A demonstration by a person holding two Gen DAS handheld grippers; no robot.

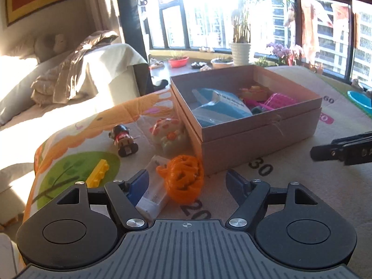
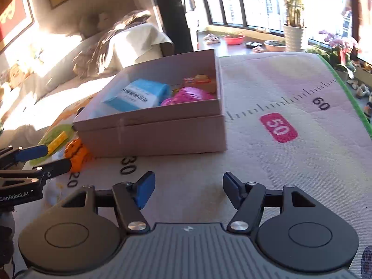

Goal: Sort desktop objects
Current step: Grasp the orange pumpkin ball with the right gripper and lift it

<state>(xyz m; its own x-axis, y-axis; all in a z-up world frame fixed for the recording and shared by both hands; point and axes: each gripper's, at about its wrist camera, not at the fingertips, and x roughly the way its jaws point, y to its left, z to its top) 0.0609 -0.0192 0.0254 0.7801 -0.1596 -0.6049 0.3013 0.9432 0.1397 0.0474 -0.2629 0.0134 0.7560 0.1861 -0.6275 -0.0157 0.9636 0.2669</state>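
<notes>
Left gripper [image 1: 188, 181] hangs low over the mat [image 1: 290, 186], fingers spread wide and gripping nothing. Right between those fingers sits the orange pumpkin [image 1: 182, 177], closer to the left finger, with a white tube [image 1: 154, 191] lying just beside it, partly under that finger. From the right wrist view the pumpkin [image 2: 76, 154] shows between the left gripper's two fingertips; whether they touch it cannot be told.

Behind the pumpkin, the box [image 1: 255, 130] stands open on the mat, nested in its lid. Inside: a blue pack [image 1: 218, 109], a pink basket [image 1: 277, 101] and an orange toy [image 1: 253, 91] toward the far corner.

Left of the box, on the mat: a round white-and-pink toy [image 1: 168, 132] right against the box's side, a small figure [image 1: 123, 139] lying on its back, and a yellow brick [image 1: 98, 173] on the green patch.

Right gripper [image 2: 188, 189] hovers over bare mat in front of the box, fingers released and wide apart, nothing in them. Its tip pokes into the left wrist view at the right edge [image 1: 325, 152]. Printed numbers 20, 30, 50 and 60 run along the mat.
</notes>
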